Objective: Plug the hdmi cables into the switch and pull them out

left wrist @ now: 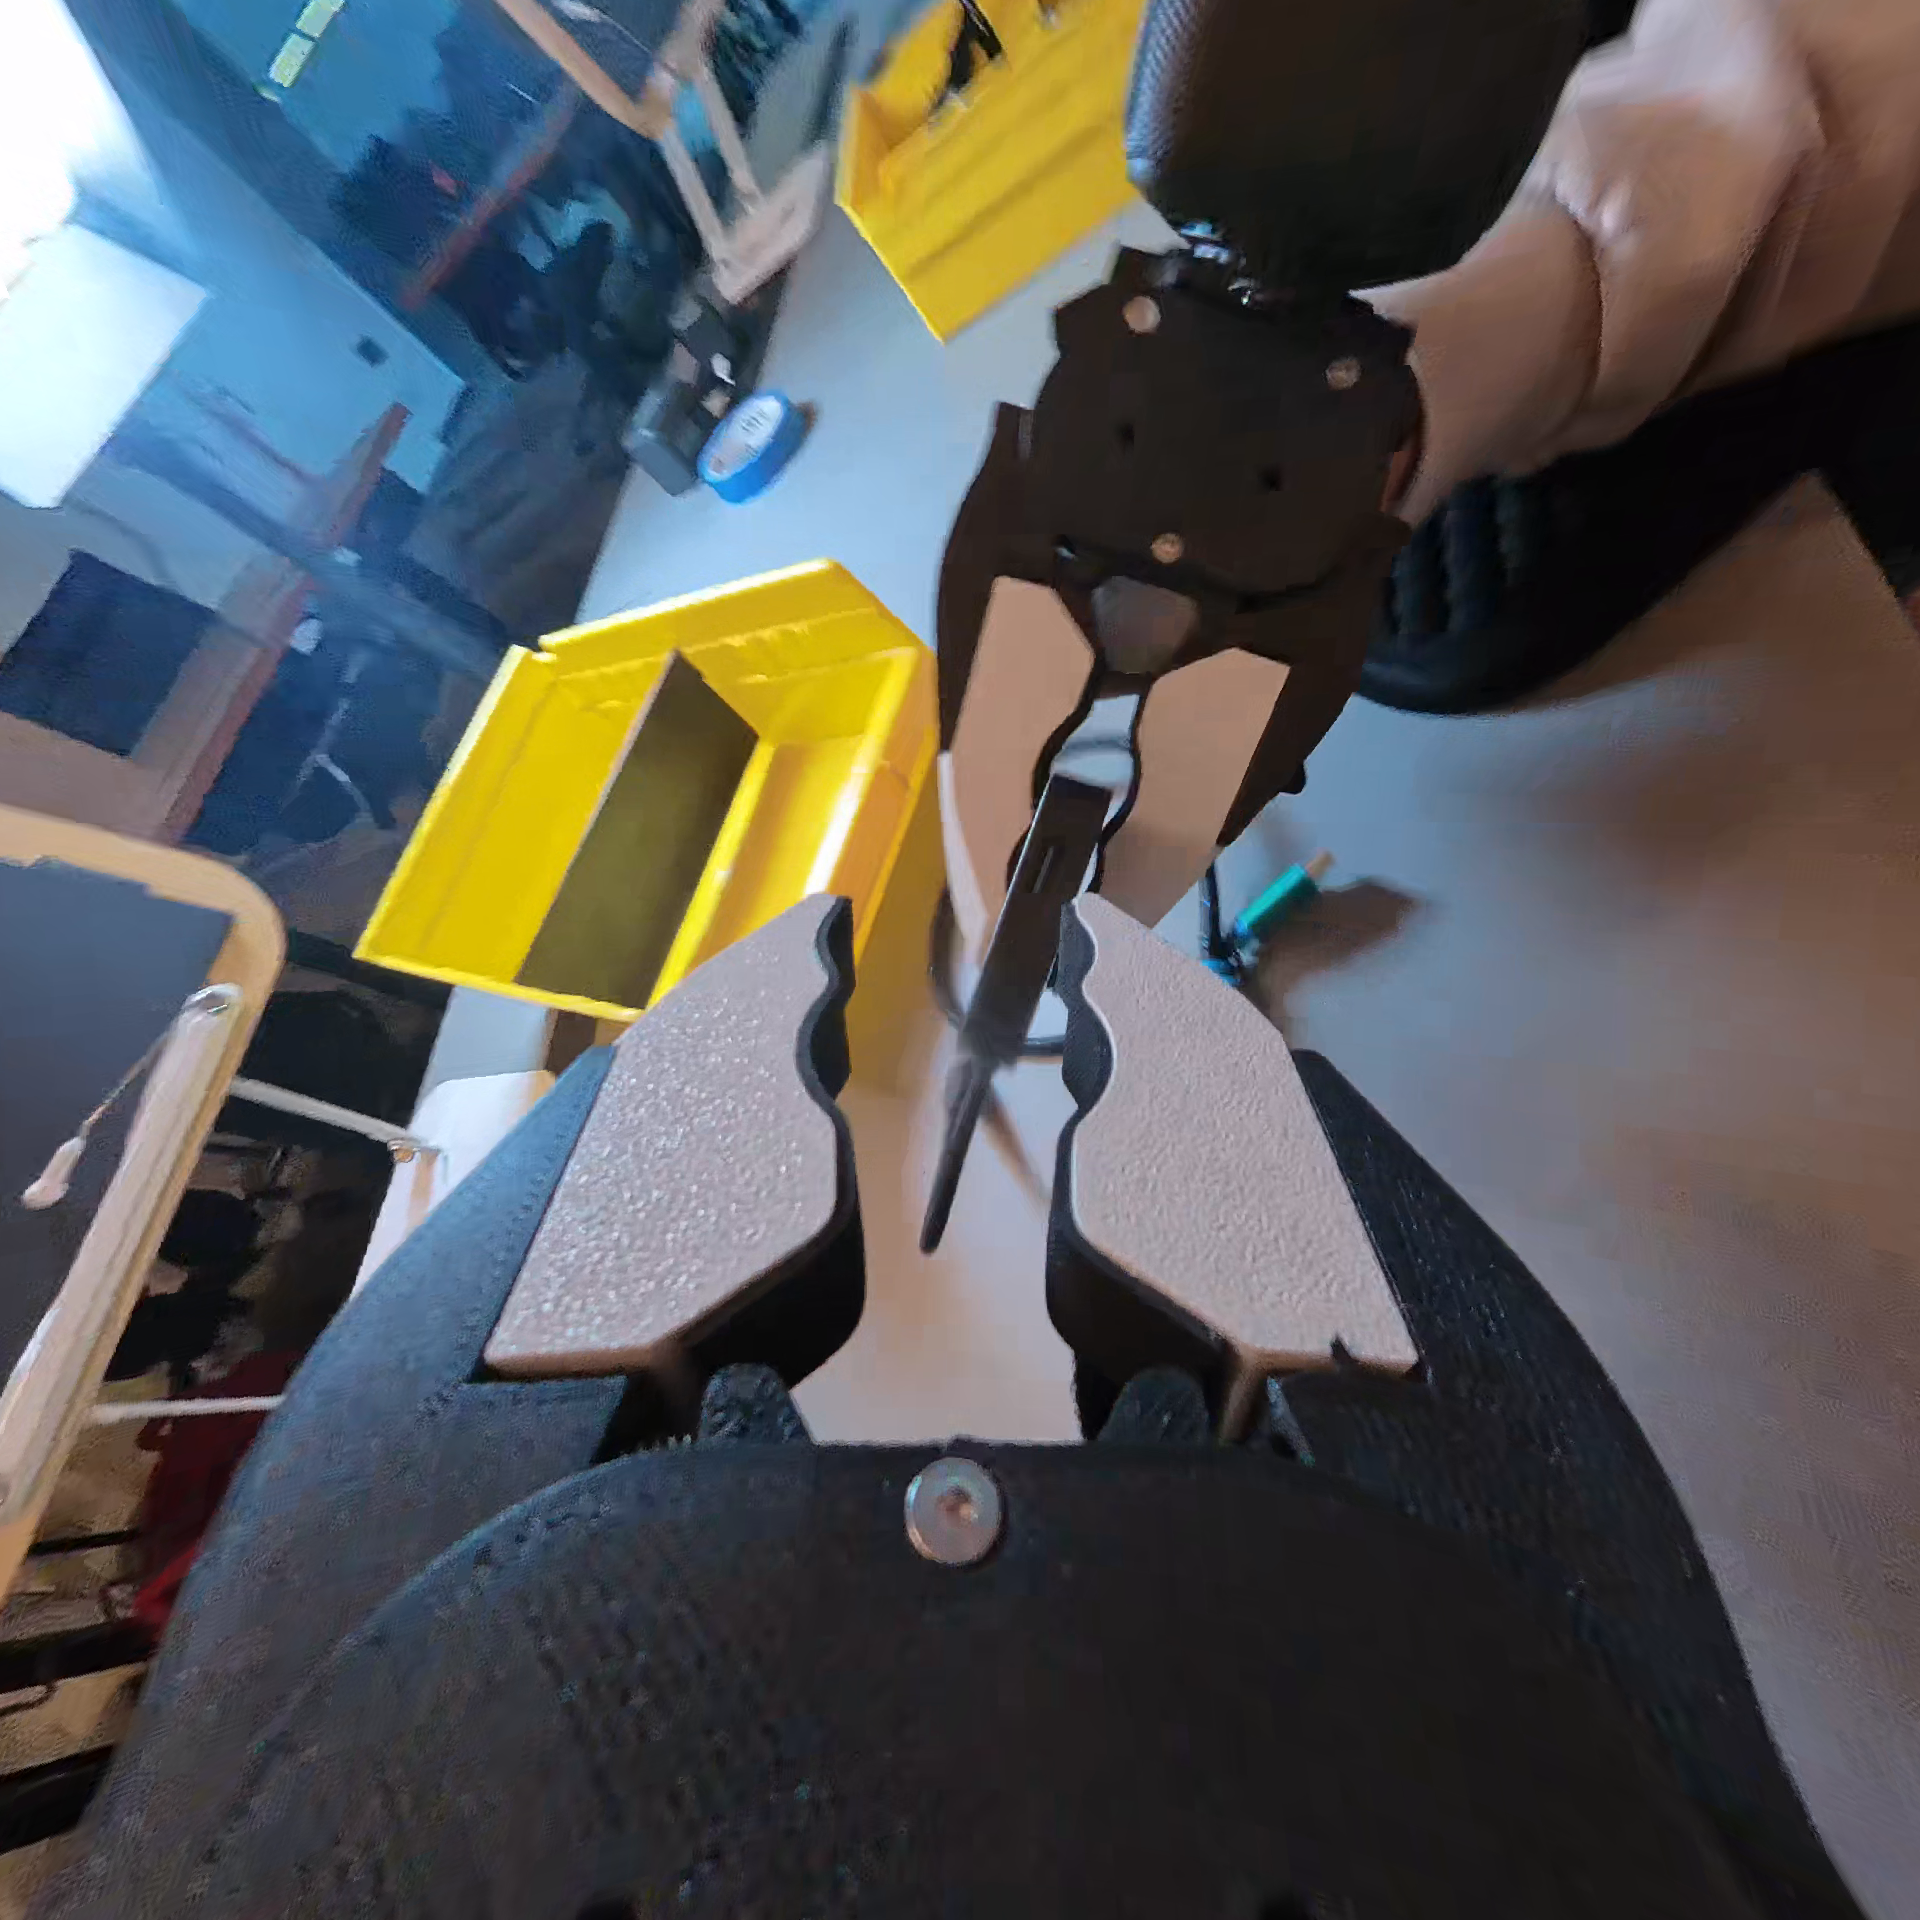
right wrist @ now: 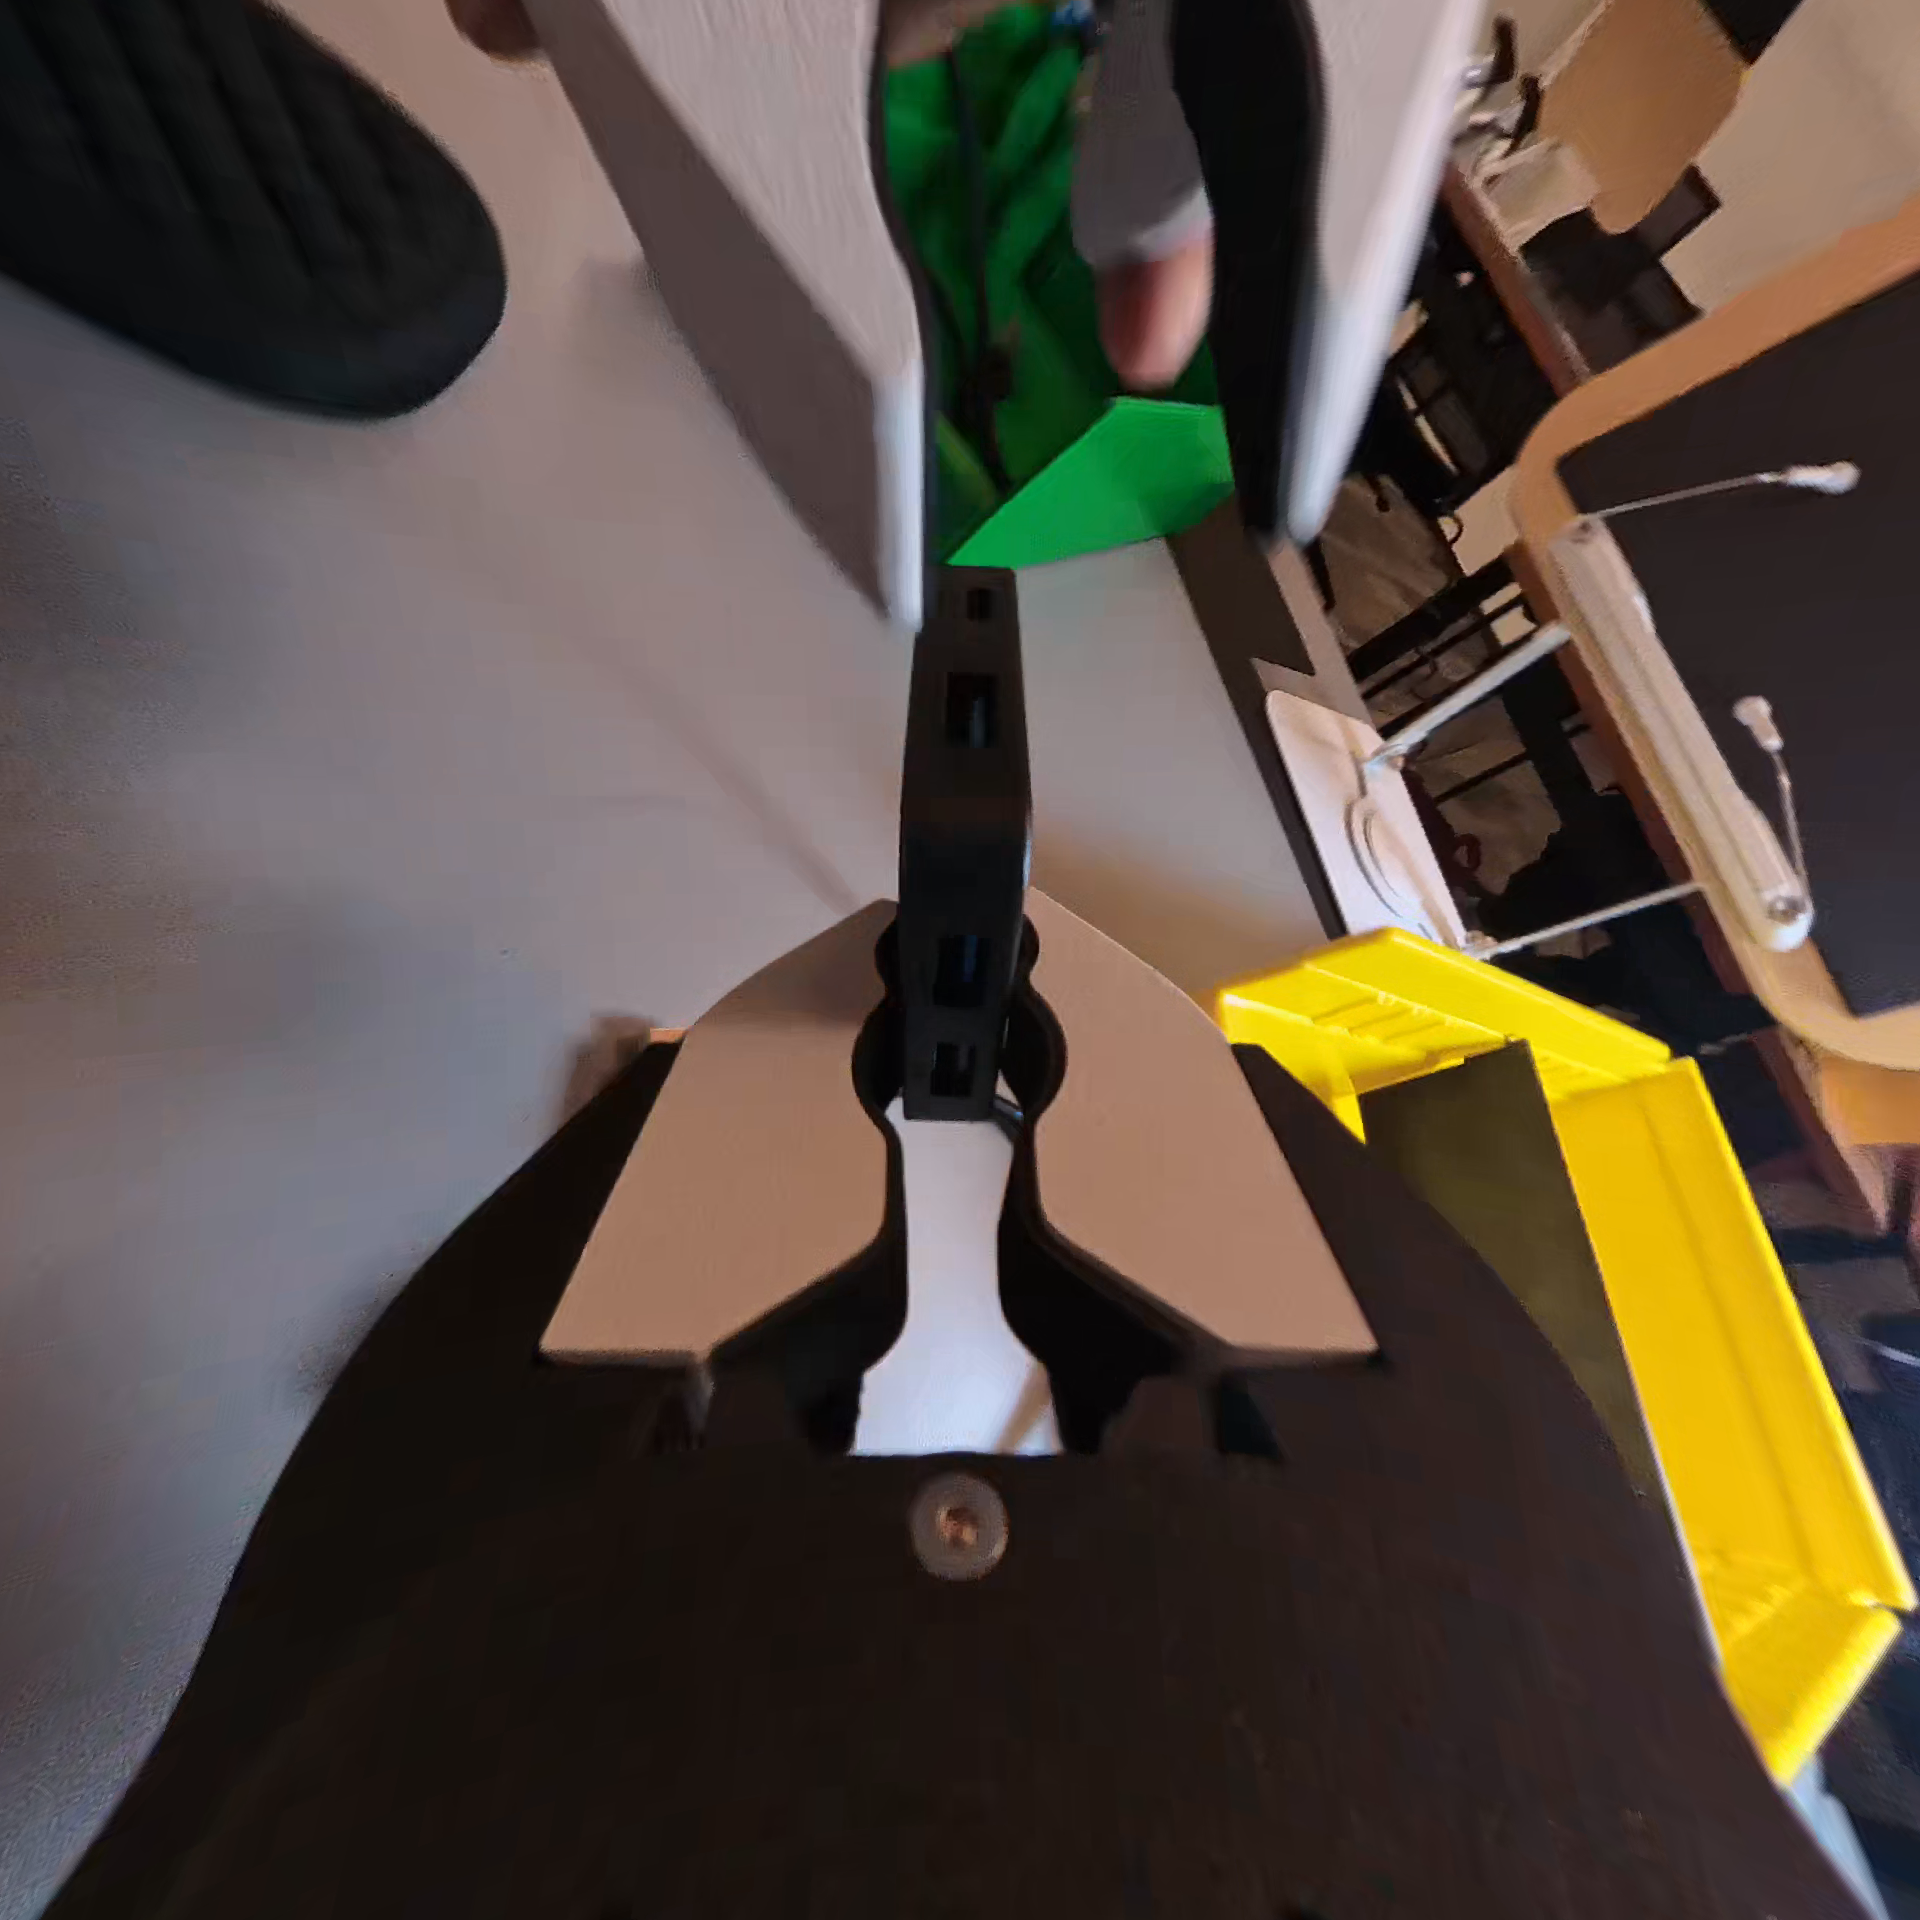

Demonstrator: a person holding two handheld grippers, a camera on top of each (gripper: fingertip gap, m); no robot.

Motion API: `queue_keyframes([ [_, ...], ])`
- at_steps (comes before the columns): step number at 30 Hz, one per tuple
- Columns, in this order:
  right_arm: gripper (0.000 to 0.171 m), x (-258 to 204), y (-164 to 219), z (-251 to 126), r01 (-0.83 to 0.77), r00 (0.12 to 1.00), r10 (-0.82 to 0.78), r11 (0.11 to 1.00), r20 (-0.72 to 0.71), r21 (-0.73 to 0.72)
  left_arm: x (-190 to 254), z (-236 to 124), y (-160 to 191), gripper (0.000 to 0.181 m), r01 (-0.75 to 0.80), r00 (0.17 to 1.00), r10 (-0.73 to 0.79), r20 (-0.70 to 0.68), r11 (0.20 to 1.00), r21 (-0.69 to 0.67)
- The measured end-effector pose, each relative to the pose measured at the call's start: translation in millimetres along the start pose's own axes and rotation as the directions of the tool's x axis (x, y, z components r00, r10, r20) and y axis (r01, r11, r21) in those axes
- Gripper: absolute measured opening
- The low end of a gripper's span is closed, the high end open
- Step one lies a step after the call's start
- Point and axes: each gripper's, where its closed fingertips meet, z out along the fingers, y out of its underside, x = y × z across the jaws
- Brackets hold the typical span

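Switch (right wrist: 964, 831), a slim black box, pinched edge-on in the right claw (right wrist: 961, 1023) above the counter (right wrist: 416, 727), ports exposed, probably to brace it for plugging. Left claw (left wrist: 956, 1023) spread, flanking its far end.

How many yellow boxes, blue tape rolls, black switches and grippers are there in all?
Yellow boxes: 2, near, far
Blue tape roll: 1
Black switch: 1
Hand-held grippers: 2, left, right
Total: 6
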Motion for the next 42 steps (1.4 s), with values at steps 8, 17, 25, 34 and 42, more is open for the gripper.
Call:
queue_keyframes([
  [8,0.014,-27.5,5.7,11.8,0.046,0.994,-0.042,0.998,0.097,-0.046,51.6,11.7,27.3,0.036,-0.016,0.976,0.003,-0.22,0.998,-0.056],
  [17,0.014,-13.4,-8.9,1.7,0.009,1.0,-0.01,0.999,0.027,0.034,23.7,14.4,45.2,0.025,-0.011,1.0,0.012,0.02,1.0,-0.02],
  [25,0.014,77.8,-20.3,-77.8,-0.174,0.938,0.276,0.898,-0.209,0.405,-9.7,-24.6,81.3,0.032,0.294,0.955,-0.295,0.032,0.955,0.031],
  [34,0.015,99.2,-17.9,-111.0,-0.19,0.897,0.365,0.828,-0.249,0.527,83.4,76.5,83.7,0.041,0.084,0.966,-0.127,-0.223,0.977,-0.194],
  [42,0.015,100.7,-10.7,-114.0,-0.234,0.891,0.399,0.811,-0.215,0.535,84.3,93.8,85.4,0.021,0.051,0.974,-0.095,-0.204,0.976,-0.211],
])
